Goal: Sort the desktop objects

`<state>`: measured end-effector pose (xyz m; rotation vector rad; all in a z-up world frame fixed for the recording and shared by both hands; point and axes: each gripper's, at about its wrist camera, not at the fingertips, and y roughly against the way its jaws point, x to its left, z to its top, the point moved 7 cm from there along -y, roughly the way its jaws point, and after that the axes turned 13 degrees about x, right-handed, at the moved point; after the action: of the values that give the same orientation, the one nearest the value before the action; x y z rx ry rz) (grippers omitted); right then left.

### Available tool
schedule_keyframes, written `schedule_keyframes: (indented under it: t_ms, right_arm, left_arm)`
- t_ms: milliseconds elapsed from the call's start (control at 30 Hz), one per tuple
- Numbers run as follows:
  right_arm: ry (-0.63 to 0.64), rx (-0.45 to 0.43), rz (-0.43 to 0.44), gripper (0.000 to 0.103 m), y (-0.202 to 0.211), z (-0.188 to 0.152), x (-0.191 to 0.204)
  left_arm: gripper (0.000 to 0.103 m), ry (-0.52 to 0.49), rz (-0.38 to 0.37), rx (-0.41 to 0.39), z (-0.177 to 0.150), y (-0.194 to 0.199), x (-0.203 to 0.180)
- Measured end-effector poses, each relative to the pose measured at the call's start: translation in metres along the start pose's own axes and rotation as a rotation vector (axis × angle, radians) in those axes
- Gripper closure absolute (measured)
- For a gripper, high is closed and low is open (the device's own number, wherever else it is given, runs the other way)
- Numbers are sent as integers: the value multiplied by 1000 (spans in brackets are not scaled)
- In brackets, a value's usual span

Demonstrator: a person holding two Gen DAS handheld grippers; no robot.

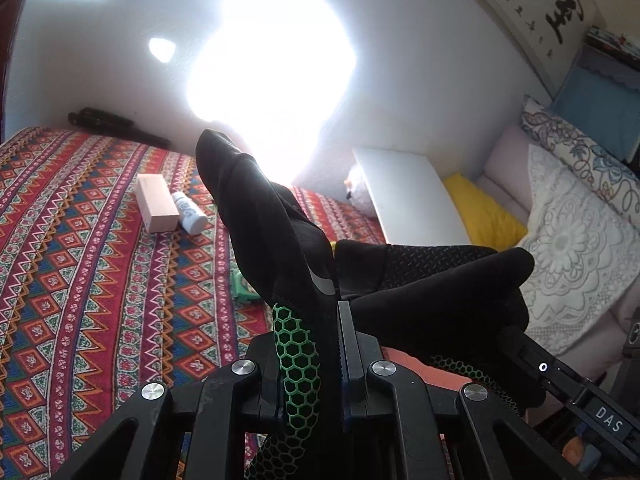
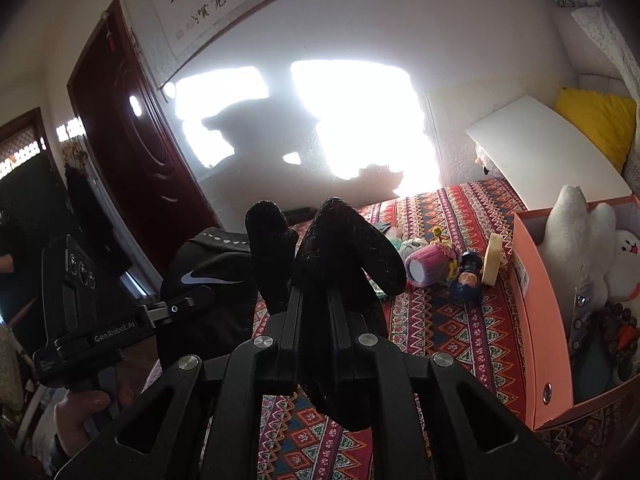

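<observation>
Patterned red bed cover under a sunlit white wall; both left tongs and right tongs clamped shut on one black glove.

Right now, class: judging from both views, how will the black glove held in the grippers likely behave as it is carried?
The black glove probably is floppy: its fingers droop beyond the left gripper. It seems light, since a small pinch holds it up. The honeycomb-textured cuff may resist slipping.
</observation>
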<state>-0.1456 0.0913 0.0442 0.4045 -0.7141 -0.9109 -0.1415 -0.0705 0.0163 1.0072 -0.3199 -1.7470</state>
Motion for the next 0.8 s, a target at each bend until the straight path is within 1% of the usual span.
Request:
schedule_keyframes:
  t_ms: [167, 400, 567, 800]
  right_arm:
    - [-8, -21, -4, 92, 16, -2, -2]
    - [-29, -57, -10, 92, 41, -2, -15]
    - [-58, -87, -19, 92, 59, -2, -34]
    - [-114, -143, -34, 92, 89, -1, -71]
  left_arm:
    - [91, -29, -13, -6, -1, 5, -17]
    - [91, -73, -34, 10, -1, -2, -47]
    - [91, -115, -58, 29, 1, -12, -76]
    - [91, -182, -105, 57, 5, -30, -127]
